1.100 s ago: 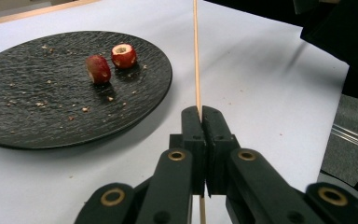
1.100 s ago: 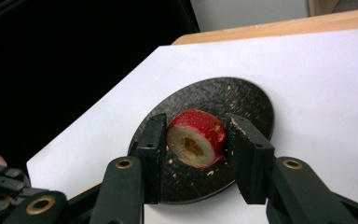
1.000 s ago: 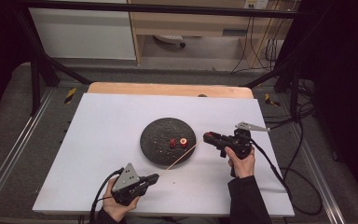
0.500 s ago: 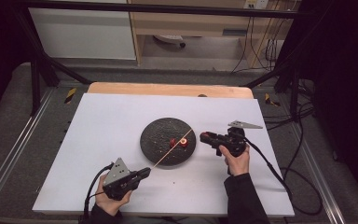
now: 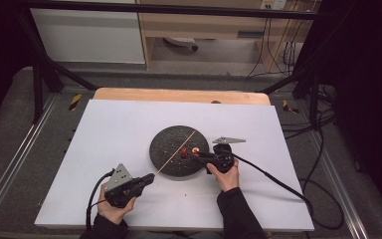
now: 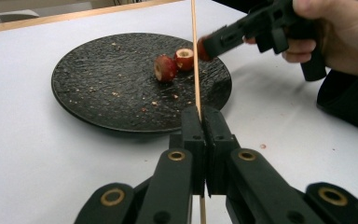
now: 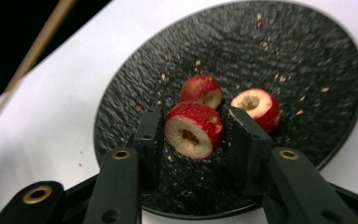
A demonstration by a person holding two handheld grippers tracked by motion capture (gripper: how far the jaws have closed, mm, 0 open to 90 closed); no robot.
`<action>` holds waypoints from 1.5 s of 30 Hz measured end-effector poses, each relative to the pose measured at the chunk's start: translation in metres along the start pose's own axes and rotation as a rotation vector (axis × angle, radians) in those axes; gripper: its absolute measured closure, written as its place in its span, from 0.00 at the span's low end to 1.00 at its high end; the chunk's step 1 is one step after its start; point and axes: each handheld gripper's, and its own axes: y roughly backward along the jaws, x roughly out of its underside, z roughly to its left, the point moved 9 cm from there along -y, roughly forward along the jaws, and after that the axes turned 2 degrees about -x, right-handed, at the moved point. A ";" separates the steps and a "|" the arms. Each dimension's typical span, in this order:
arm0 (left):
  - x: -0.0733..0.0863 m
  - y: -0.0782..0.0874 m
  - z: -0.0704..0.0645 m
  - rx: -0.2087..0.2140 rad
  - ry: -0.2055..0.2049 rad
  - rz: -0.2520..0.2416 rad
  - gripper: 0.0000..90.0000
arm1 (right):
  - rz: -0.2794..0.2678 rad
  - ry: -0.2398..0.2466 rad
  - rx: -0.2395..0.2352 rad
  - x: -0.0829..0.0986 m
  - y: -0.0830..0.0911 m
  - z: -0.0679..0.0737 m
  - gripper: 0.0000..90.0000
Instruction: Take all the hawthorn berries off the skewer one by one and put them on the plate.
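Now right claw [image 7: 193,135] seemingly pinching a fruit piece [image 7: 193,129], nearer the left claw's [image 6: 204,116] clamped skewer [image 6: 195,56].

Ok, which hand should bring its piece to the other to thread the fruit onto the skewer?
Probably the right. The right gripper has a cored fruit piece between its jaws over the plate, with the hole facing out. The left gripper is clamped on the skewer, which points over the plate toward it.

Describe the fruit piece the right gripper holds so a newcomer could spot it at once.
Find the black plate on the white table. Three red cored fruit pieces are over it; this fruit piece sits between the right gripper fingers, while the other two pieces lie free behind it.
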 end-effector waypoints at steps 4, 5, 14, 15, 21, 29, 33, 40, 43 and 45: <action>0.000 0.000 0.000 0.000 -0.001 0.002 0.98 | 0.014 0.009 0.009 0.006 -0.008 0.000 0.67; 0.000 0.000 0.000 0.000 -0.002 0.004 0.98 | 0.020 0.012 0.010 0.008 -0.009 0.000 0.67; 0.001 0.000 0.000 -0.002 -0.002 0.006 0.98 | 0.034 0.052 0.031 0.010 -0.006 0.000 0.60; 0.000 0.000 0.000 -0.003 0.000 0.004 0.98 | 0.031 0.060 0.035 0.009 -0.004 0.000 0.59; 0.001 0.000 0.002 -0.007 0.002 0.009 0.98 | 0.005 0.099 0.050 0.004 0.020 0.003 0.47; 0.001 0.000 0.003 -0.015 0.007 0.018 0.98 | 0.013 0.149 0.110 0.016 0.049 -0.008 0.19; 0.000 0.000 0.004 -0.017 0.011 0.026 0.98 | 0.016 0.163 0.130 0.025 0.061 -0.016 0.11; -0.002 -0.001 0.005 -0.029 0.015 0.039 0.98 | 0.017 0.182 0.162 0.039 0.078 -0.028 0.03; -0.004 -0.001 0.006 -0.035 0.017 0.049 0.98 | 0.034 0.190 0.171 0.046 0.083 -0.034 0.02; -0.005 -0.001 0.007 -0.036 0.021 0.056 0.98 | 0.036 0.194 0.180 0.050 0.087 -0.038 0.01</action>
